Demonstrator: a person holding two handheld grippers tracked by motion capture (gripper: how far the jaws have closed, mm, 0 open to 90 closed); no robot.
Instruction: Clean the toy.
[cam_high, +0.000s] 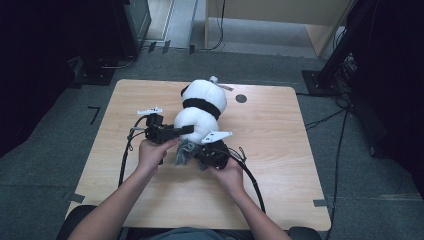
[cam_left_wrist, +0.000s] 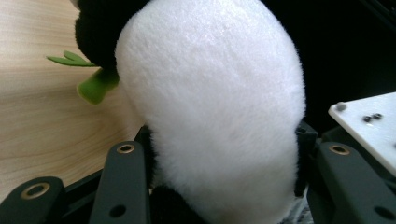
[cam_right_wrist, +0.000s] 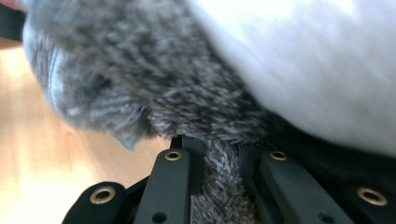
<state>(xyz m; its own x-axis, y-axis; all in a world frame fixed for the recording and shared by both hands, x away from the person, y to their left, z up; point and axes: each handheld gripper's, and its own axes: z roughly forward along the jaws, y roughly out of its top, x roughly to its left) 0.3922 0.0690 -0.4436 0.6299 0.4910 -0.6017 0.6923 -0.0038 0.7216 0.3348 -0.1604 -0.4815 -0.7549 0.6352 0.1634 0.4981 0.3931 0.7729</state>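
The panda (cam_high: 200, 112) lies near the middle of the worktop (cam_high: 270, 150), head away from you, white belly up, a black band across its chest. It is a plush toy: light, soft all through, and it will squash and sag wherever you squeeze it, so nothing breaks, but a shallow pinch on fur can slip off. A small green felt leaf (cam_left_wrist: 91, 84) sticks out by its dark arm. At its near end sits the grey fuzzy piece (cam_high: 185, 152), thin and floppy; I can't tell whether it is a garment or a loose cloth.

Your left gripper (cam_high: 187, 130) lies level, coming in from the left, its jaws pressed into the white body (cam_left_wrist: 210, 116) on either side, so the toy is steadied there. Grip the bulk of the body like this, not a limb. Your right gripper (cam_high: 202, 152) points away from you at the toy's near end and is pinching a fold of the grey piece (cam_right_wrist: 219, 182) between nearly closed jaws. Both of your hands rest low over the worktop, wrists close together.
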